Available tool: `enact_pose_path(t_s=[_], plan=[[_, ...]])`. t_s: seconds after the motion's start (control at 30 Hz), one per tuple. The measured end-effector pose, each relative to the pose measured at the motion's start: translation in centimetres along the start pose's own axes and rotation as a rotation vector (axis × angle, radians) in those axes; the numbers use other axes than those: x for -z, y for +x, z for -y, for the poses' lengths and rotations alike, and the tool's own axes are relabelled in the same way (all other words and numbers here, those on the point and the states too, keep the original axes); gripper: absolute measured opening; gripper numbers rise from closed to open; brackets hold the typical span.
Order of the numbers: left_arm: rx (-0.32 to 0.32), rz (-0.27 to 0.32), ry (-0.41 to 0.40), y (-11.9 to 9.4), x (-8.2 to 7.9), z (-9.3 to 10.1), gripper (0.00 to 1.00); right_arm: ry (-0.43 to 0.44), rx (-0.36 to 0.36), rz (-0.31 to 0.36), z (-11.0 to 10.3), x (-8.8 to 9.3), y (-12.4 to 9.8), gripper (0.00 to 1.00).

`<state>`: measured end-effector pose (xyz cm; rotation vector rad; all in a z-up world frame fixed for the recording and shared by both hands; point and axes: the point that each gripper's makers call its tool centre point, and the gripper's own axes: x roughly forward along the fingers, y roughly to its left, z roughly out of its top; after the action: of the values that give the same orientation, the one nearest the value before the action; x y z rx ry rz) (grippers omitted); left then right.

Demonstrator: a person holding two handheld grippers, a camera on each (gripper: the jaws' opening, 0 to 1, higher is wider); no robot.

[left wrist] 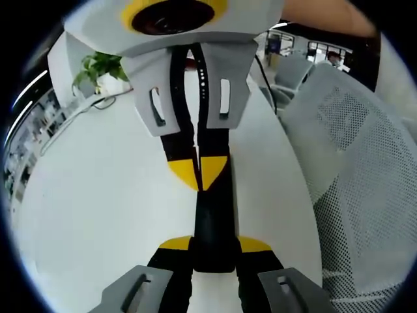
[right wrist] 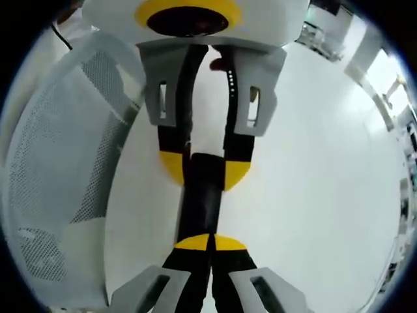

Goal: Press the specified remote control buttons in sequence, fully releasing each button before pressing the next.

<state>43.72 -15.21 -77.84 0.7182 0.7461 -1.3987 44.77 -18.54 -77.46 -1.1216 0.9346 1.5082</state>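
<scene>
A slim black remote control (left wrist: 212,215) lies lengthwise above the white table. My left gripper (left wrist: 214,245) is shut on its near end, one yellow fingertip on each side. My right gripper (left wrist: 199,173) comes in from the top with its yellow tips together, resting on the remote's upper face. In the right gripper view the right gripper (right wrist: 210,243) is shut with its tips on the near end of the remote (right wrist: 201,195), while the left gripper (right wrist: 205,171) clamps the far end. The buttons are hidden or too dark to make out.
The white table (left wrist: 98,195) spreads wide on one side of the grippers (right wrist: 313,163). A white mesh chair (left wrist: 365,169) stands close against the table edge (right wrist: 58,163). A potted green plant (left wrist: 101,68) and a cable sit at the far end.
</scene>
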Motion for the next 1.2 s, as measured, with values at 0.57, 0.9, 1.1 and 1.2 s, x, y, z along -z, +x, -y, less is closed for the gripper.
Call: enact_pose_path(t_s=[0.57,0.9,1.1,1.2], plan=[[-0.006,0.003,-0.004,-0.01,0.04,-0.07,0.25,-0.030,0.012,-0.020,0.00,0.00,0.04,0.00],[-0.011,0.006,-0.009,-0.02,0.03,-0.12,0.25,-0.027,0.008,-0.018,0.08,-0.01,0.08,0.00],[-0.013,0.010,-0.012,0.00,0.01,-0.16,0.25,-0.022,0.007,-0.010,0.13,-0.01,0.13,0.00],[-0.014,0.015,-0.014,0.00,0.01,-0.15,0.25,-0.031,0.009,-0.016,0.07,-0.04,0.13,0.00]])
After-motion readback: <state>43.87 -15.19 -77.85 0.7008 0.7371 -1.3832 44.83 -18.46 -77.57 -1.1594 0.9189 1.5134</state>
